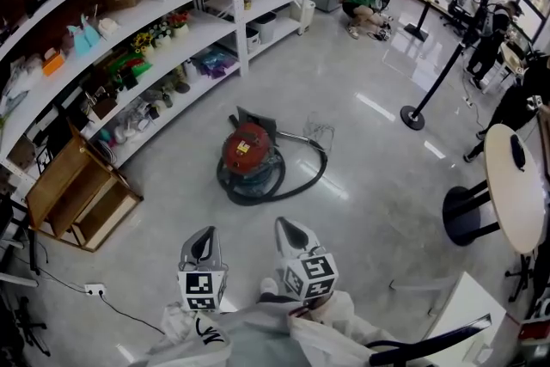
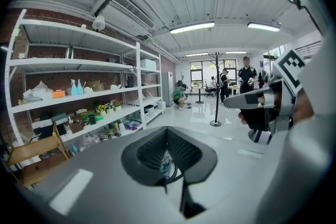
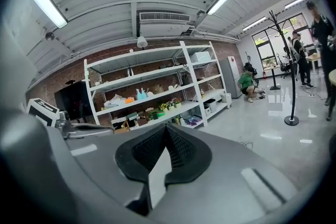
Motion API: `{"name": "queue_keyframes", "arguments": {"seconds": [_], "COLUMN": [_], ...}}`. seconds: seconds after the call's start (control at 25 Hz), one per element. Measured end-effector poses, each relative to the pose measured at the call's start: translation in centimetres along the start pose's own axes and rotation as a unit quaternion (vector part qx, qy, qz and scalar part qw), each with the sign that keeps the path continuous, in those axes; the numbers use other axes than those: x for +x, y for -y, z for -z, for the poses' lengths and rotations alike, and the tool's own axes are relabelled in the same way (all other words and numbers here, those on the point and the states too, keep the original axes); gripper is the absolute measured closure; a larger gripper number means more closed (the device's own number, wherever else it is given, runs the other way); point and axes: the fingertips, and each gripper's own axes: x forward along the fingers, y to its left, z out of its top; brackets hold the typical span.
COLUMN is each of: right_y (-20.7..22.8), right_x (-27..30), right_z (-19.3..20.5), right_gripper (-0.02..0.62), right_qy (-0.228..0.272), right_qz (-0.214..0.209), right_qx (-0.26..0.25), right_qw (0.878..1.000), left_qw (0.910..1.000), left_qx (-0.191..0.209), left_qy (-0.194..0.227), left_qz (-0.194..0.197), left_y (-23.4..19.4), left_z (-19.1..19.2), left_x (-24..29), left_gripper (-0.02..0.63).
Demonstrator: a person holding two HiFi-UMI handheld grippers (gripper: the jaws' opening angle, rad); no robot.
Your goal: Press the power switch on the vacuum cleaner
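While the left gripper and right gripper hang low and empty, the vacuum cleaner stands well ahead of both.
The red canister sits upright on the open floor, out from the foot of the shelving, with its hose looped round the base. It lies straight forward, between the two grippers' lines, neither clearly nearer. Both sets of fingers are pressed together on nothing. The switch cannot be picked out at this range. Judgement: an approach is needed before any press.
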Motion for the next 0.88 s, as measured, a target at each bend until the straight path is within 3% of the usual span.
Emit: {"name": "queue_keyframes", "arguments": {"seconds": [0.6, 0.88], "right_y": [1.7, 3.2], "right_x": [0.9, 2.0], "right_z": [-0.4, -0.6], "right_gripper": [0.595, 0.595], "right_qy": [0.003, 0.000], "right_qz": [-0.006, 0.012], "right_qx": [0.007, 0.015], "right_qw": [1.000, 1.000], "left_qw": [0.9999, 0.9999], "left_qx": [0.006, 0.009], "left_qy": [-0.002, -0.003], "left_qz": [-0.009, 0.010], "left_y": [0.2, 0.2], "left_z": [-0.5, -0.9], "left_x": [1.5, 3.7], "left_gripper": [0.606, 0.606]}}
